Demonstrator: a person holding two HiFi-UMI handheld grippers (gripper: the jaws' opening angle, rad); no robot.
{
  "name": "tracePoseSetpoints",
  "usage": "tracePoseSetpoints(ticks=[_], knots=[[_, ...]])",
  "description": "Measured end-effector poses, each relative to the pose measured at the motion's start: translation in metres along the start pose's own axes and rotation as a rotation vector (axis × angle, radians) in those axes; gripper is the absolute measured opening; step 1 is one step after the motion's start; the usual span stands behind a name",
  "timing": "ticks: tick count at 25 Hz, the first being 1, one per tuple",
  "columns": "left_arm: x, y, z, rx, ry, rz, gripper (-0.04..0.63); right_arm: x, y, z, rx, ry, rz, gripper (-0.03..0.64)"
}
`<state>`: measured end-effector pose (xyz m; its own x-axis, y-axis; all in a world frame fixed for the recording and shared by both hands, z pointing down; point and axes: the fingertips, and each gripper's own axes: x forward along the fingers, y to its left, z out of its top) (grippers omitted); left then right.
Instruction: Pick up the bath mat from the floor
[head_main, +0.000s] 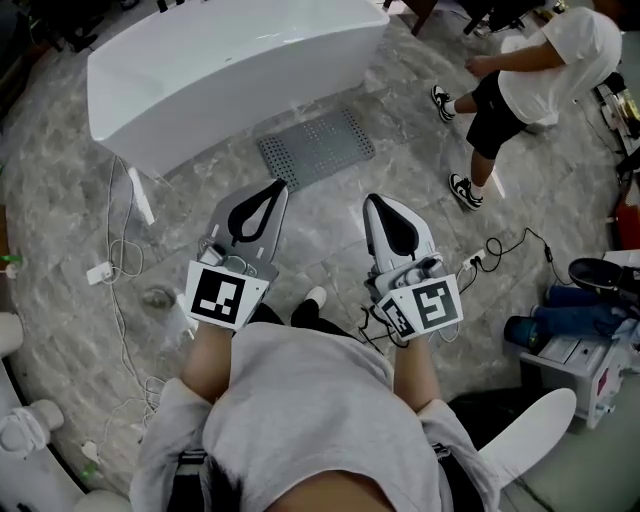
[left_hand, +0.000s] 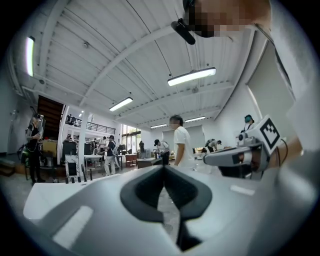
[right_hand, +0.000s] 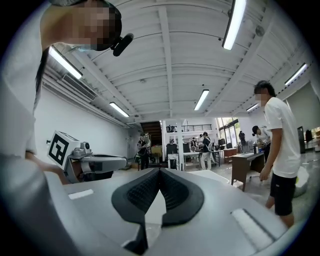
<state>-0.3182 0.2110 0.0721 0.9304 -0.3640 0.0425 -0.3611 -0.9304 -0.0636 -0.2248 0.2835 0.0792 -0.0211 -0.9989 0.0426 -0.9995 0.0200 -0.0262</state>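
The grey perforated bath mat (head_main: 316, 148) lies flat on the marble floor beside the white bathtub (head_main: 230, 60). My left gripper (head_main: 279, 186) is held level just short of the mat's near edge, jaws shut with nothing between them. My right gripper (head_main: 371, 199) is level beside it, a little right of the mat, also shut and empty. In the left gripper view the left gripper (left_hand: 164, 168) has its dark pads meeting at the tip, and in the right gripper view so does the right gripper (right_hand: 160, 171). The mat is hidden in both gripper views.
A person in a white shirt and black shorts (head_main: 530, 80) stands at the far right. White cables and a power strip (head_main: 100, 272) lie on the floor at left, and a black cable (head_main: 500, 250) at right. Blue containers and boxes (head_main: 560, 320) stand at the right edge.
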Motion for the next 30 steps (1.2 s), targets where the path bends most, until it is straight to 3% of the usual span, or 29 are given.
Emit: tracePoseSetpoints(ticks=[14,30], knots=[[0.059,-0.005,-0.009,-0.004,0.035,0.030,0.000,0.010,-0.065,-0.012,0.040,0.004,0.001,0.000],[0.170,0.056,0.000,0.018,0.023,0.041,0.000,0.107,-0.151,0.002,0.035,-0.010,0.006,0.000]])
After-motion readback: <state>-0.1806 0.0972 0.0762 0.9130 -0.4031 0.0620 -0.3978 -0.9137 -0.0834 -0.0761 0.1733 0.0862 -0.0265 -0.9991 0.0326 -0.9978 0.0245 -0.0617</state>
